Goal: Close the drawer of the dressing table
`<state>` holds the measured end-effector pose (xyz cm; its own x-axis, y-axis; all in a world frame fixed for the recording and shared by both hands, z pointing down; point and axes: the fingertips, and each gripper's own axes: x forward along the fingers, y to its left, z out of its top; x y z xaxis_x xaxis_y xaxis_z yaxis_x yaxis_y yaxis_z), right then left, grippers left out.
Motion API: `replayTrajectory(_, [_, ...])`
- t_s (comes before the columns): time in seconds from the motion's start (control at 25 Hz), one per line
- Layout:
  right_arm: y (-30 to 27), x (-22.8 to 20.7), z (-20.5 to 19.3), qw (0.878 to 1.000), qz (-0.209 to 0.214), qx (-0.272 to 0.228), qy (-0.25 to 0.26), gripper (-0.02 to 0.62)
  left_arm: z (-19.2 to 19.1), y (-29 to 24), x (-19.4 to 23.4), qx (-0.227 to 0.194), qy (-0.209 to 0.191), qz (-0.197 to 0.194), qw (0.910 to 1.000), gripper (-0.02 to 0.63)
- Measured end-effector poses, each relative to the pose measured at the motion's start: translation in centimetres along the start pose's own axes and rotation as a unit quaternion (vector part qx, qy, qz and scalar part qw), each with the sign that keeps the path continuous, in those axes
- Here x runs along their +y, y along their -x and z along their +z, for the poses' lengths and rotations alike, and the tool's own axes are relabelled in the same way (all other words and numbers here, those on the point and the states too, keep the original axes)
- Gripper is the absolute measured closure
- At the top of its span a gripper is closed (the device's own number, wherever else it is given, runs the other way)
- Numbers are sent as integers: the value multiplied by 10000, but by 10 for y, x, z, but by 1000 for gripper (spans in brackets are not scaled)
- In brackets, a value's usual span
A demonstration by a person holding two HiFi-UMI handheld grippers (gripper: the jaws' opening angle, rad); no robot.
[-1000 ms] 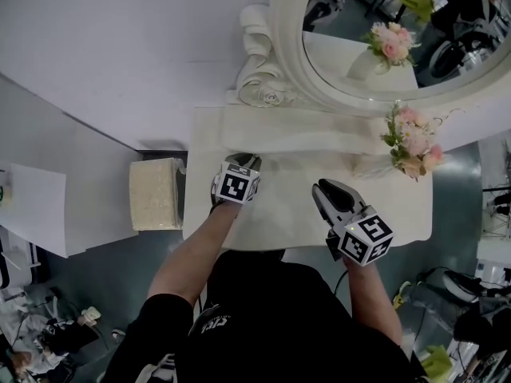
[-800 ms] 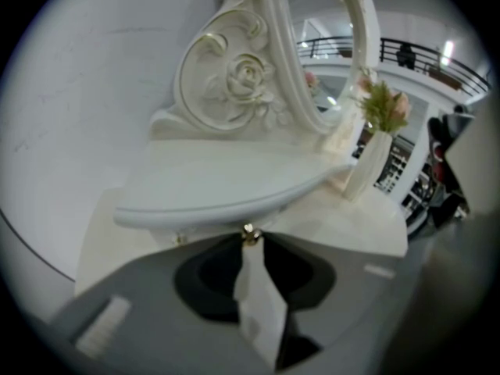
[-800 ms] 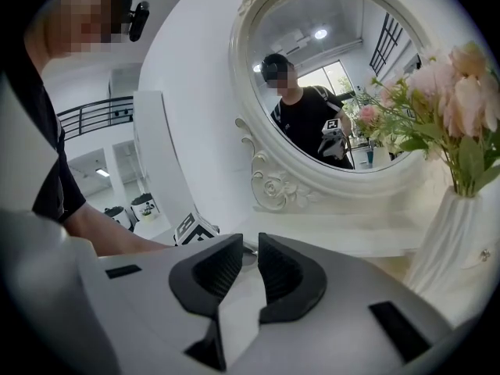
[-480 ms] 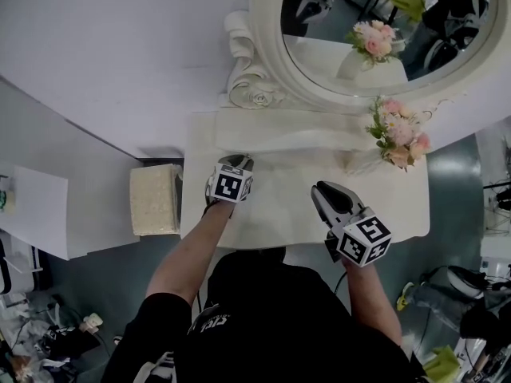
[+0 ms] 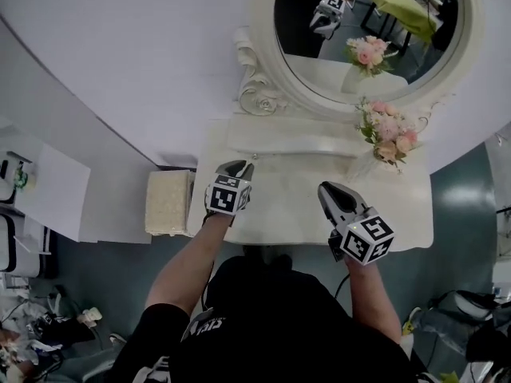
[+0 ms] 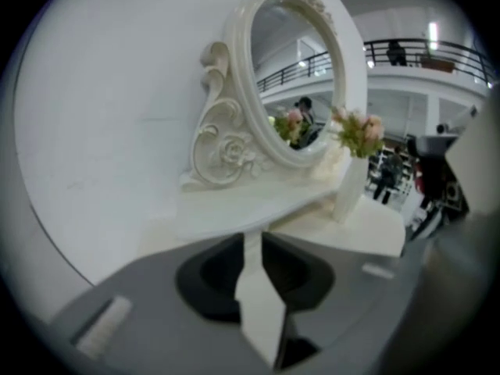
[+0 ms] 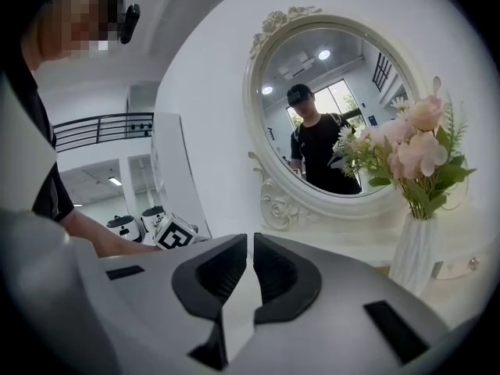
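The white dressing table [image 5: 295, 210] stands against the wall, with an oval mirror [image 5: 359, 30] above a raised back shelf [image 5: 287, 142]. No open drawer shows in any view; the table's front edge is hidden under my arms and body. A small knob [image 7: 469, 262] sits on the flush white shelf front at the right. My left gripper [image 5: 240, 167] [image 6: 251, 237] hovers over the table's left part, its jaws closing with nothing between them. Over the middle right, my right gripper [image 5: 326, 188] [image 7: 250, 237] is closing too, down to a thin slit and empty.
A white vase of pink flowers [image 5: 382, 134] [image 7: 414, 248] stands at the table's back right. A cream cushioned stool [image 5: 168, 202] sits on the floor left of the table. White boards [image 5: 56, 190] lean further left. The left gripper's marker cube [image 7: 173, 233] shows in the right gripper view.
My left gripper has lifted away from the table top. My right gripper has shifted a little. Both pairs of jaws have narrowed, and my head view has shifted.
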<state>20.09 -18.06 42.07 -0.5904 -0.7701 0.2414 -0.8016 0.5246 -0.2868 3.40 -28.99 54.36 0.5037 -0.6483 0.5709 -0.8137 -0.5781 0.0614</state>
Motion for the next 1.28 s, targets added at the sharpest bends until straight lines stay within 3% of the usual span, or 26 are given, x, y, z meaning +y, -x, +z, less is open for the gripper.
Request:
replayTrajectory(0.16, [1, 5, 13, 9996, 172, -189, 98, 589, 27, 42, -10, -470, 197, 102, 9986, 546])
replayTrajectory(0.52, [-13, 15, 41, 9971, 125, -745, 92, 601, 84, 99, -8, -1251, 162, 6, 9920, 569])
replayTrajectory(0.96, [-41, 56, 78, 9925, 301, -1157, 262, 602, 122, 141, 29, -1681, -103, -196, 9855, 575])
replayTrajectory(1.28, [-34, 71, 95, 9907, 227, -964, 933, 603, 130, 144, 37, -1825, 79, -277, 9828, 577])
